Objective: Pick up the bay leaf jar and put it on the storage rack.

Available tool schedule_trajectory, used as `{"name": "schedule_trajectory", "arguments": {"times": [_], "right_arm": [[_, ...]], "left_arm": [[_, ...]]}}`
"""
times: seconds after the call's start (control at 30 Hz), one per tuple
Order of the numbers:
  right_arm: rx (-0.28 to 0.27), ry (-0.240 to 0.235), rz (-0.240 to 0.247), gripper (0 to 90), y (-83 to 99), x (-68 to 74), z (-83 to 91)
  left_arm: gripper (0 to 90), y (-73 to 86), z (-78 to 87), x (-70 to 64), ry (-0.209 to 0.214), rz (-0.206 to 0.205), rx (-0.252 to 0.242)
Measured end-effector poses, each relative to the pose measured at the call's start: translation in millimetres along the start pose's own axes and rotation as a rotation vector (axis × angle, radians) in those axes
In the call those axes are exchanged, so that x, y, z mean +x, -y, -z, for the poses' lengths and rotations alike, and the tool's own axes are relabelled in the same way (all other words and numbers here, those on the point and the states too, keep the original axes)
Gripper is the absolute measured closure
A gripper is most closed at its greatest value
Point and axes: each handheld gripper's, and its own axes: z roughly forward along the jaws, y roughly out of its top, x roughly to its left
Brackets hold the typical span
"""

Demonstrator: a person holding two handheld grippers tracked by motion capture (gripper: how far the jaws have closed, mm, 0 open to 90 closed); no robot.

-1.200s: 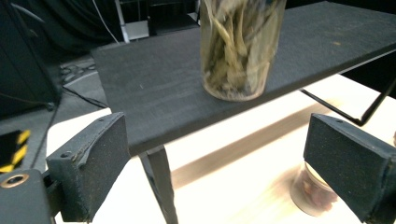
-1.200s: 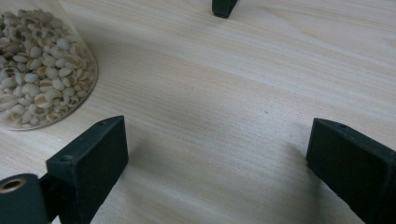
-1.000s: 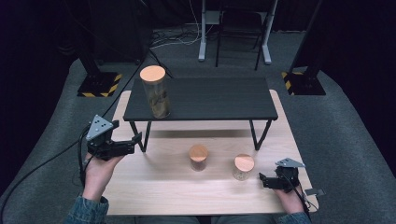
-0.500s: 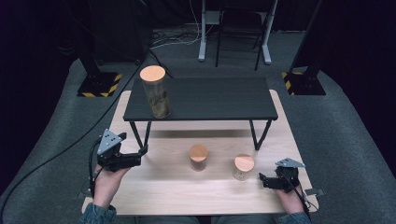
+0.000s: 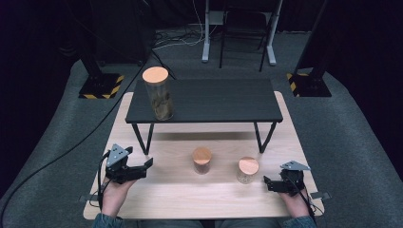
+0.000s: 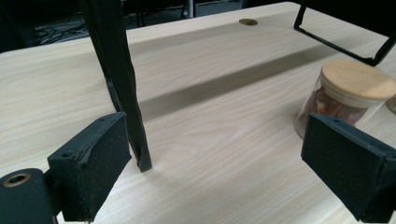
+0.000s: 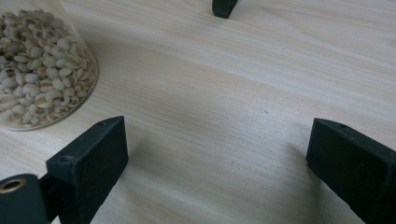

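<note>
A: table (image 6: pixel 224 140) looks like pale matt wood grain, jar (image 6: pixel 348 100) is clear glossy glass with a smooth wooden lid.

B: yep, and the gripper pads (image 7: pixel 93 163) look like matt, slightly rough black foam.

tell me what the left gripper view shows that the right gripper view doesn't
Left gripper view: a black shelf leg close ahead and a wooden-lidded jar with reddish contents, off by the right-hand pad.

Right gripper view: the base of a glass jar of pale beans, beside the left-hand pad, and a leg's foot at the top edge.

Both: open black jaws with nothing between them, over the light wood table.
</note>
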Motion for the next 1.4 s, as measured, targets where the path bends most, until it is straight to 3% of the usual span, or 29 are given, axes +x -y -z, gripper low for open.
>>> {"name": "schedule_trajectory", "arguments": {"times": [0.27,0.77,0.97,1.13,1.23,1.4], "right_arm": [[0.000,-0.001,0.000,4.5,0.1,0.1,0.2],[0.001,0.000,0.002,4.5,0.2,0.3,0.2],[0.001,0.001,0.003,4.4,0.1,0.3,0.1],[0.001,0.001,0.004,4.5,0.1,0.4,0.1],[0.001,0.001,0.004,4.5,0.1,0.4,0.1],[0.001,0.001,0.004,4.5,0.1,0.4,0.1]], "left_arm": [[7.8,22.4,-10.1,4.2,-0.007,0.027,0.016],[8.2,52.4,-22.2,8.5,-0.025,0.016,0.084],[8.2,60.8,-24.9,14.6,-0.035,0.032,0.108],[8.4,66.0,-30.8,17.0,-0.046,0.029,0.152],[8.3,69.0,-34.9,19.9,-0.036,0.062,0.184],[8.9,68.6,-37.2,21.1,-0.040,0.062,0.213]]}}
